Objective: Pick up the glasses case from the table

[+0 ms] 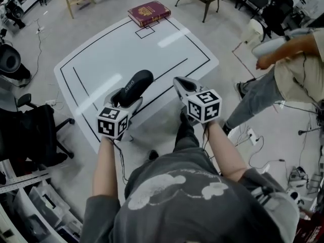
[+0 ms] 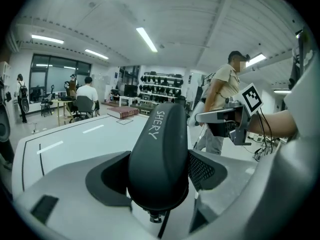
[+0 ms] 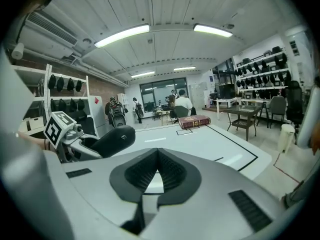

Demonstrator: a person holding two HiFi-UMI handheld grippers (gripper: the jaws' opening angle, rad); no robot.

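Black glasses case (image 1: 135, 85) pinched in left gripper (image 1: 130, 98), seemingly off the table (image 1: 126, 49); right gripper (image 1: 179, 82) jaws pressed together.

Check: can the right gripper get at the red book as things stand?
Probably yes: nothing stands on the table between the right gripper and the book, though its jaws are together and must open first.

My head camera looks steeply down past my shoulders onto my left claw (image 1: 129, 96), my right claw (image 1: 180, 84) and the white surface (image 1: 101, 54). The left claw camera rides low, looking along its jaws, with the glasses case (image 2: 160, 154) right up close. The right claw camera faces across the surface too. All three views share the red book (image 1: 149, 12) at the far edge, and each claw view catches the other claw.
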